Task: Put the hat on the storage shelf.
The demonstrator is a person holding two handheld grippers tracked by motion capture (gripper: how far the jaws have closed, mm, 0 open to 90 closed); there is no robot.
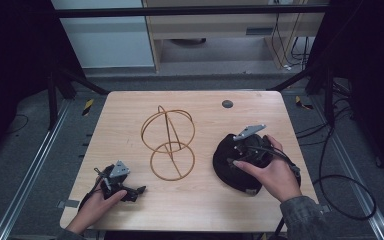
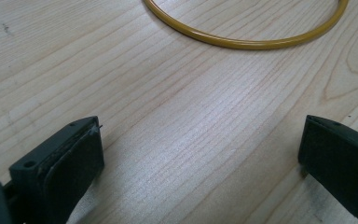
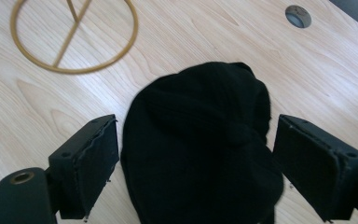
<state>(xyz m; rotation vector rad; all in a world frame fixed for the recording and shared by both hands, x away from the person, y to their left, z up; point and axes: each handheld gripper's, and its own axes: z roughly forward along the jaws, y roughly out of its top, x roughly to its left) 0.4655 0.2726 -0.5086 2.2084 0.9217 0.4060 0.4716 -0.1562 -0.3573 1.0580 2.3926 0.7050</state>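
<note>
A black fabric cap [image 1: 224,169] lies on the right half of the wooden table [image 1: 195,205]. My right gripper [image 1: 241,151] hovers just over it, open. In the right gripper view the cap [image 3: 200,135] lies between the two wide-apart jaws of the gripper [image 3: 196,161], which do not press it. A gold wire stand [image 1: 168,145], made of two rings joined by a rod, sits at the table's centre. My left gripper [image 1: 138,190] rests low at the near left, open, with bare wood between the jaws of the gripper [image 2: 200,163]. The stand's base ring [image 2: 242,44] lies ahead of it.
A round grey cable hole [image 1: 227,104] is set in the table near its far edge, and the hole [image 3: 298,16] lies beyond the cap. Black frame posts and loose cables stand around the table on the grey floor. Bare wood lies between the stand and the left gripper.
</note>
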